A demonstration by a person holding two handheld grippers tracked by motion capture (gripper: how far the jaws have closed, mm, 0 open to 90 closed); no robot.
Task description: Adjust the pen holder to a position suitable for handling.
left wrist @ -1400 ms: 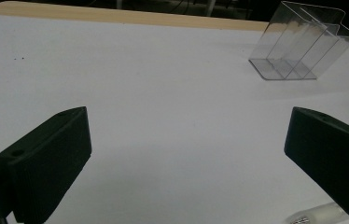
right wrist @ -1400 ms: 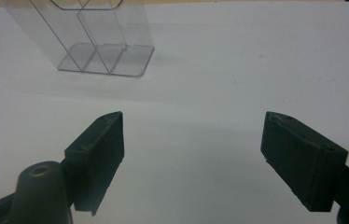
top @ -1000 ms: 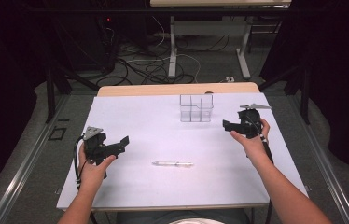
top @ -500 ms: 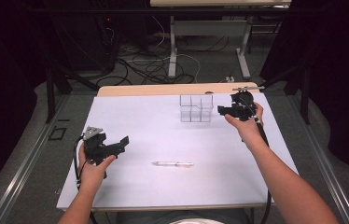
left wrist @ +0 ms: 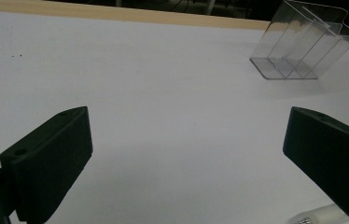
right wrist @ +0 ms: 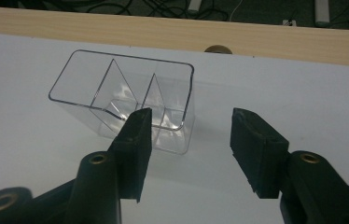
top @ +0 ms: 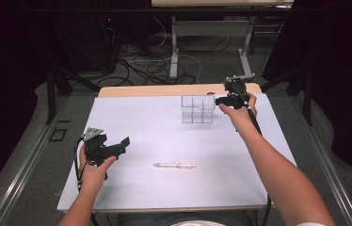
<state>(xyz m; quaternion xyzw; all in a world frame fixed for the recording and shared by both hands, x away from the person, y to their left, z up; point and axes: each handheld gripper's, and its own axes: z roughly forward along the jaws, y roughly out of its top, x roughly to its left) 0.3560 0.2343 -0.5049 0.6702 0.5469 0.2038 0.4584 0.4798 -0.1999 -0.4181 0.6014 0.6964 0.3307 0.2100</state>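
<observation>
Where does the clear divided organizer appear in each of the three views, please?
High view: clear organizer at the table's far middle, left of the right gripper.
Left gripper view: top right.
Right gripper view: upper left, beyond the jaws.
Shared landmark: wooden table edge.

My table (top: pixel 164 90) has a light wood top, largely covered by a white sheet (top: pixel 155 127). On the sheet stands a clear three-compartment holder (top: pixel 197 109), upright, near the far edge. A pen (top: pixel 174 165) lies flat nearer me, well apart from it.
</observation>
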